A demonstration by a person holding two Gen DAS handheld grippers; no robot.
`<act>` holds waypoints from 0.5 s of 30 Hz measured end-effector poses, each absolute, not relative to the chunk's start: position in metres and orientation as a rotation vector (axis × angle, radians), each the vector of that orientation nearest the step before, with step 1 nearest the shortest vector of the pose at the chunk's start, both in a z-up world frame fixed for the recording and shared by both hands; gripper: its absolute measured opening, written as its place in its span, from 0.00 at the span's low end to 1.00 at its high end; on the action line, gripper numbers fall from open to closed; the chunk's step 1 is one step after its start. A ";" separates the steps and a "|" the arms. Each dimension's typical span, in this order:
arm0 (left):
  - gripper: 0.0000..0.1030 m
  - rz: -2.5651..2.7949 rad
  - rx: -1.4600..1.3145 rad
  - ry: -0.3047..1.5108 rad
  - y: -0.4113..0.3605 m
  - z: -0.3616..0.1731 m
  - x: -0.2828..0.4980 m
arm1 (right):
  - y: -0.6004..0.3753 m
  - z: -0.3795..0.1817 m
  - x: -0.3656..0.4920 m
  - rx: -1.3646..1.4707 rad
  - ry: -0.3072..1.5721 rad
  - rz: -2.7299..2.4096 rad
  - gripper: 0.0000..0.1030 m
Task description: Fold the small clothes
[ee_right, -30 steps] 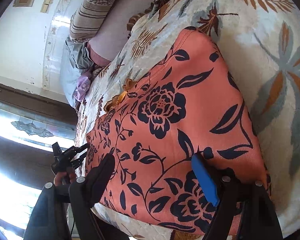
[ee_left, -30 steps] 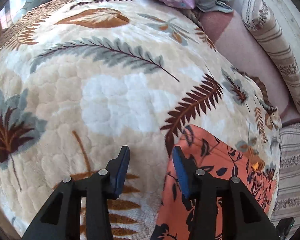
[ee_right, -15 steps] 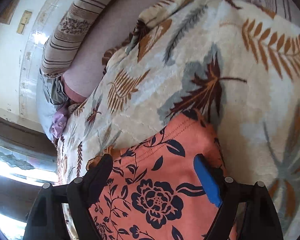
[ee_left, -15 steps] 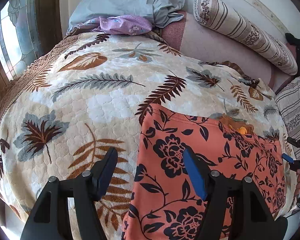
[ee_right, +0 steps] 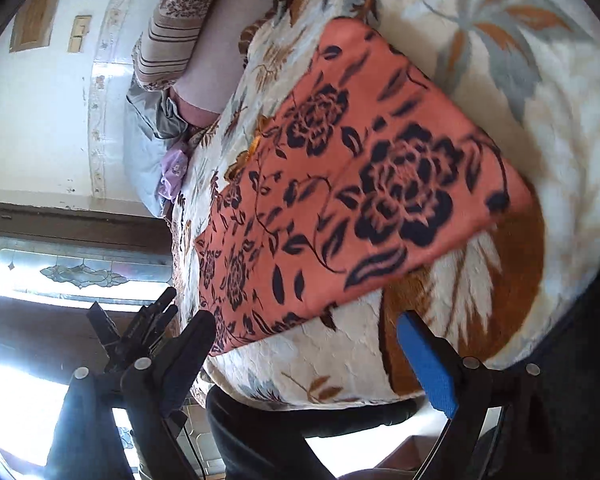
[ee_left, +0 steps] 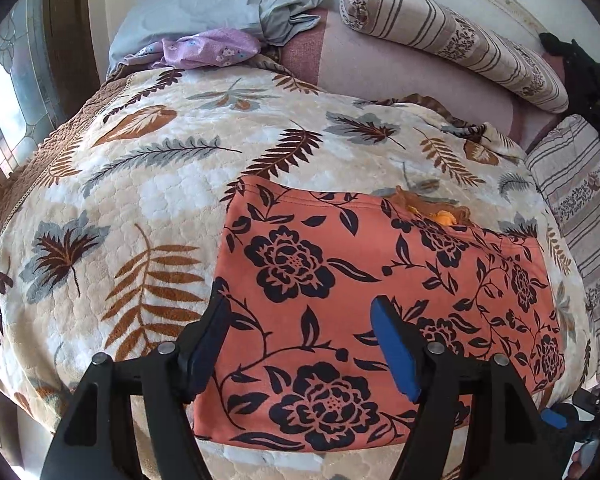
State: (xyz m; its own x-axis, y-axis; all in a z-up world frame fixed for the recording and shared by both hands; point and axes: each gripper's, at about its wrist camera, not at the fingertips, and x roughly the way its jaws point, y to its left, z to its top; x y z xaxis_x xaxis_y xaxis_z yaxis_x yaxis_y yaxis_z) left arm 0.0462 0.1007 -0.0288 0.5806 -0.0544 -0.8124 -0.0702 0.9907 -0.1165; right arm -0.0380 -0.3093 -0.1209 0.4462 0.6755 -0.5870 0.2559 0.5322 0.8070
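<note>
The coral, black-flowered folded cloth [ee_left: 380, 276] lies flat on the leaf-patterned plush bedspread [ee_left: 140, 184] — both grippers' jaws opening, empty; a careless regrasp could pinch bedspread too, dragging the fold loose.

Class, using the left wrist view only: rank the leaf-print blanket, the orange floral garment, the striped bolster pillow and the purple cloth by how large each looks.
1. Leaf-print blanket
2. Orange floral garment, though it lies nearest the camera
3. Striped bolster pillow
4. Purple cloth, partly tucked against the grey pillow, so its full size is unsure
</note>
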 end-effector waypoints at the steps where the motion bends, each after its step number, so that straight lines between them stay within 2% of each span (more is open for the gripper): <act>1: 0.76 0.007 -0.142 0.948 0.098 -0.027 0.043 | -0.312 -0.126 -0.040 1.050 1.114 0.302 0.91; 6: 0.77 -0.018 -0.149 0.963 0.085 -0.033 0.031 | -0.337 -0.140 -0.032 1.182 1.021 0.219 0.91; 11: 0.77 -0.044 -0.140 1.033 0.066 -0.062 0.030 | -0.363 -0.153 -0.023 1.337 0.932 0.124 0.91; 15: 0.77 -0.060 -0.133 1.056 0.049 -0.072 0.035 | -0.371 -0.145 -0.013 1.325 0.889 0.103 0.91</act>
